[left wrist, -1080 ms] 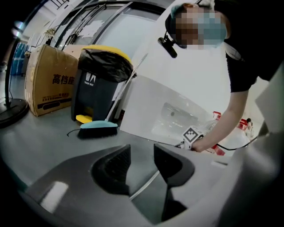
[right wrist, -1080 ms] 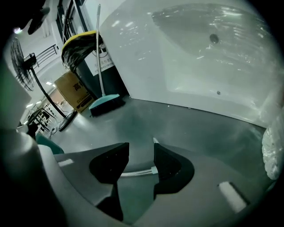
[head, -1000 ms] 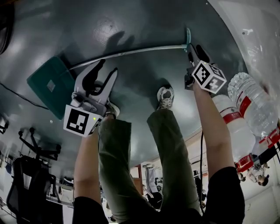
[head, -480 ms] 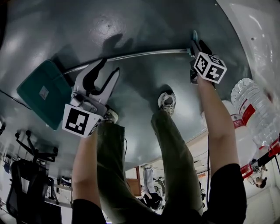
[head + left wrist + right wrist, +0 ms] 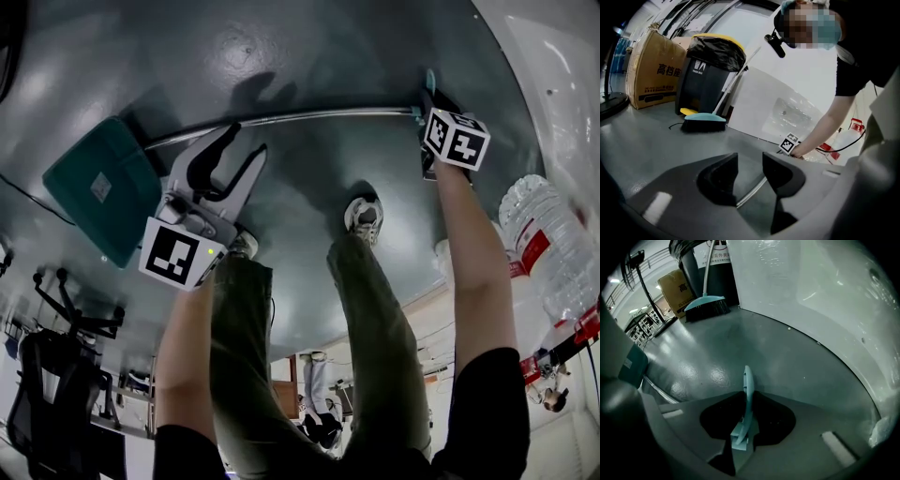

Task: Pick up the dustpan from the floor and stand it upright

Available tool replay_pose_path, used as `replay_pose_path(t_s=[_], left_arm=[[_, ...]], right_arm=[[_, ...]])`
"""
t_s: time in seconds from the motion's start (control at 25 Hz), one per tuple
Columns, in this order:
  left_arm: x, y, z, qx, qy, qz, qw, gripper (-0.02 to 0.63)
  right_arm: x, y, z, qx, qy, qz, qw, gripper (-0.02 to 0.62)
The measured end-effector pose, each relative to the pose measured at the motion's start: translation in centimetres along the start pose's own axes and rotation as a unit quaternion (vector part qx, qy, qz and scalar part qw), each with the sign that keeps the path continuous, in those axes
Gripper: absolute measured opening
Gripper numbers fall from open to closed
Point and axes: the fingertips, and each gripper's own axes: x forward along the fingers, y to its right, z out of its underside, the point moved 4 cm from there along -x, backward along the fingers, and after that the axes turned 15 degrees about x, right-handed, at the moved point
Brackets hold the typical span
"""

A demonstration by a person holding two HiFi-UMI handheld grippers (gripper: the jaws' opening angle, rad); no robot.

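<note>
The dustpan lies flat on the dark floor, its teal pan (image 5: 94, 202) at the left and its thin metal shaft (image 5: 309, 115) running right to a teal hand grip (image 5: 429, 82). My right gripper (image 5: 427, 101) points steeply down at that end; its jaws have just been closing, and the teal grip (image 5: 747, 399) stands pinched between them. My left gripper (image 5: 246, 141) hovers open over the shaft near the pan. In the left gripper view the shaft (image 5: 752, 192) shows on the floor below the gap of the left gripper (image 5: 749, 161), untouched.
A teal broom (image 5: 704, 123) leans on a black bin with a yellow rim (image 5: 710, 70), beside a cardboard box (image 5: 651, 70). Large water bottles (image 5: 544, 234) lie at the right by a white wall panel (image 5: 811, 291). The person's shoes (image 5: 364, 214) stand just behind the shaft.
The right gripper has sunk onto the shaft's end, rolled, and closed around the teal grip. The left gripper has dropped slightly and stays open. The dustpan has not moved.
</note>
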Motion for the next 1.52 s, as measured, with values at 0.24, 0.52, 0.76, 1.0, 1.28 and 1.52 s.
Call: replay_pose_path(t_s=[0.24, 0.52, 0.76, 1.0, 1.28, 1.52], left_arm=[[-1.7, -0.1, -3.0, -0.013, 0.008, -0.008, 0.9999, 0.173], [-3.8, 0.0, -9.1, -0.011, 0.029, -0.018, 0.9993, 0.173], [-6.8, 0.2, -14.9, -0.016, 0.047, -0.025, 0.9985, 0.173], [-10.3, 0.2, -19.0, -0.021, 0.061, -0.038, 0.9972, 0.173], [-14.5, -0.8, -22.9, -0.029, 0.076, -0.066, 0.9945, 0.173], [-17.4, -1.6, -25.3, -0.03, 0.083, -0.079, 0.9929, 0.173]], right_arm=[[-3.8, -1.0, -1.3, 0.022, 0.011, -0.01, 1.0, 0.064], [-11.5, -3.6, -4.2, 0.013, 0.039, -0.01, 0.999, 0.066], [-18.1, -6.4, -8.0, -0.009, 0.062, -0.001, 0.998, 0.067], [-24.4, -8.0, -12.0, -0.037, 0.092, 0.007, 0.995, 0.071], [-30.2, -10.4, -15.9, -0.064, 0.117, 0.013, 0.991, 0.075], [-34.4, -12.5, -18.9, -0.105, 0.135, 0.025, 0.985, 0.078]])
